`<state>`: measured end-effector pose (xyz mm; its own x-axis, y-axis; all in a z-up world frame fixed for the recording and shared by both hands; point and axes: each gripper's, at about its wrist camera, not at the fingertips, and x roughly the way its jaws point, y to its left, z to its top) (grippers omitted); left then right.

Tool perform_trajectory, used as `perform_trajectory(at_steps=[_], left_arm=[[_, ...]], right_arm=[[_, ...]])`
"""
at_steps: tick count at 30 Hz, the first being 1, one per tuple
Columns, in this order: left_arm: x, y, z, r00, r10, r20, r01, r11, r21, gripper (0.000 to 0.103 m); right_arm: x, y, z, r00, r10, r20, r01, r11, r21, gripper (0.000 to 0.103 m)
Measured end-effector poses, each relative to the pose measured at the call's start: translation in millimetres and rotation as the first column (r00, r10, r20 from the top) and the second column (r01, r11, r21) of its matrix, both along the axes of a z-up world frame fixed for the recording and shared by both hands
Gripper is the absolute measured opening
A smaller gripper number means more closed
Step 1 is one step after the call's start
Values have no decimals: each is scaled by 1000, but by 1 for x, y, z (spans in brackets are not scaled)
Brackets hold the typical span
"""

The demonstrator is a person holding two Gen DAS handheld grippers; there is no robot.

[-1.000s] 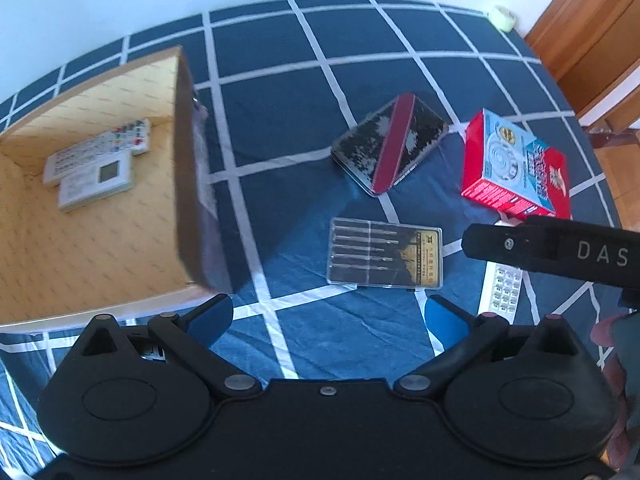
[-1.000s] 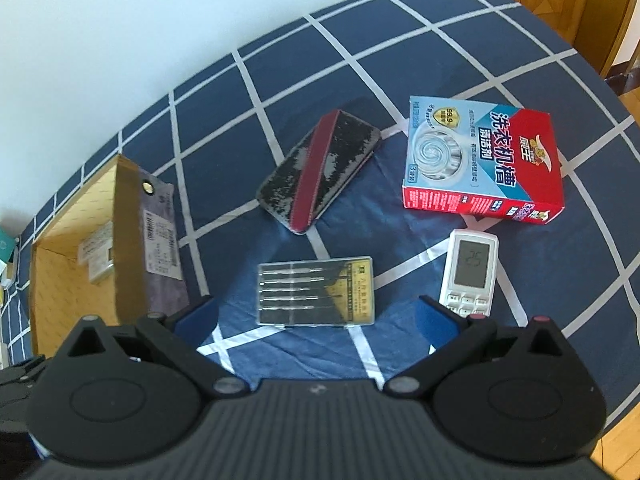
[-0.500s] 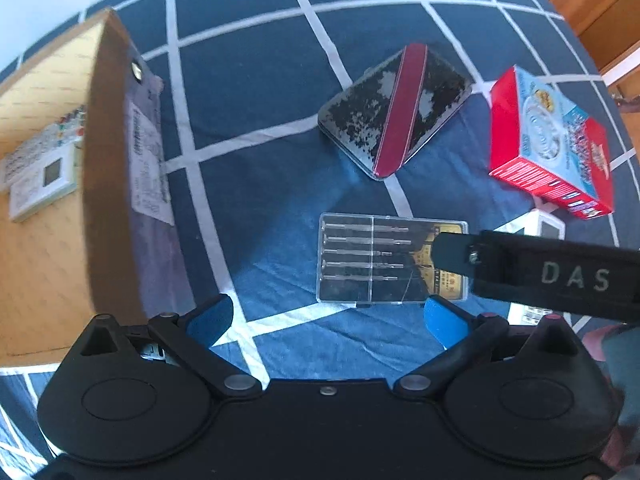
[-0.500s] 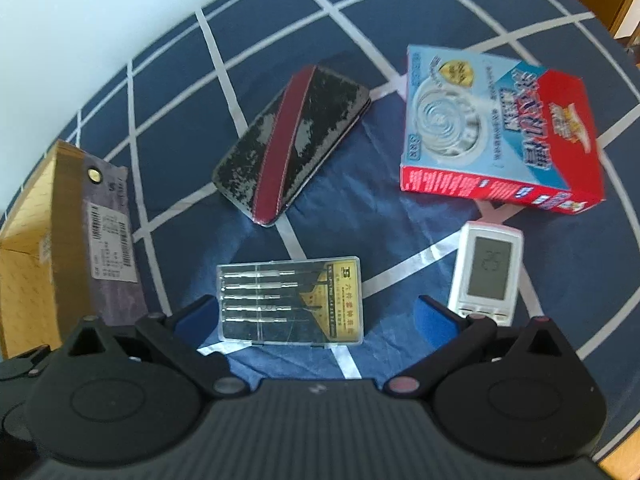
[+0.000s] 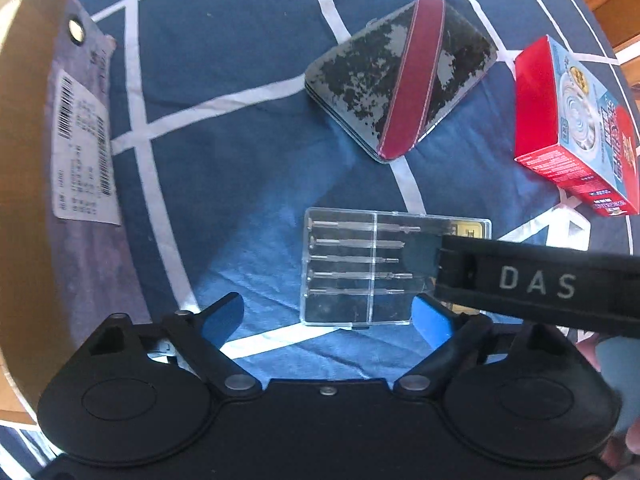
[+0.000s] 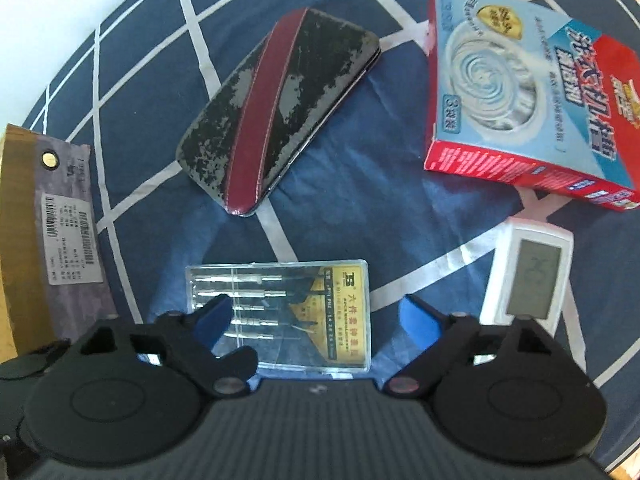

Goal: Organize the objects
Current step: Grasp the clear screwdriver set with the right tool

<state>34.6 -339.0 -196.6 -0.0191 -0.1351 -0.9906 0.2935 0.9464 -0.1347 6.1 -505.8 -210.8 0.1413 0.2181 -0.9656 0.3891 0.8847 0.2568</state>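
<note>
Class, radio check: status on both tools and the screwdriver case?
Left tool and right tool just closing, nothing gripped. Screwdriver case flat on the bedspread, partly between both. Nothing blocking.

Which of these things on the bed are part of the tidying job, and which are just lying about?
Part of the job:
- clear screwdriver case, between both claws
- left claw
- right claw
- cardboard box

Waiting their turn or just lying about:
- black and red case
- cleaner box
- white remote
- checked blue bedcover
</note>
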Motion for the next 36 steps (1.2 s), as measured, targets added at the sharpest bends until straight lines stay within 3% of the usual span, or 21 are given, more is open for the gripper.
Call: perform_trajectory(at_steps=[6, 14, 18, 24, 36], left_arm=[[0, -3, -7, 999, -11, -32, 11, 1000, -22, 74], [2, -4, -7, 999, -2, -40, -1, 998, -61, 64], [1, -6, -6, 999, 1, -40, -3, 998, -63, 63], [0, -6, -5, 999, 8, -43, -10, 998, -58, 62], [-12, -3, 14, 1000, 27, 10, -27, 999, -41, 62]], right_arm=[[3, 0, -6, 1000, 8, -11, -8, 1000, 5, 74], [7, 1, -8, 999, 23, -26, -23, 1000, 0, 73], [8, 1, -8, 999, 27, -30, -27, 1000, -2, 72], [9, 2, -8, 999, 27, -31, -28, 999, -20, 62], [2, 8, 2, 998, 65, 3, -65, 997, -30, 61]])
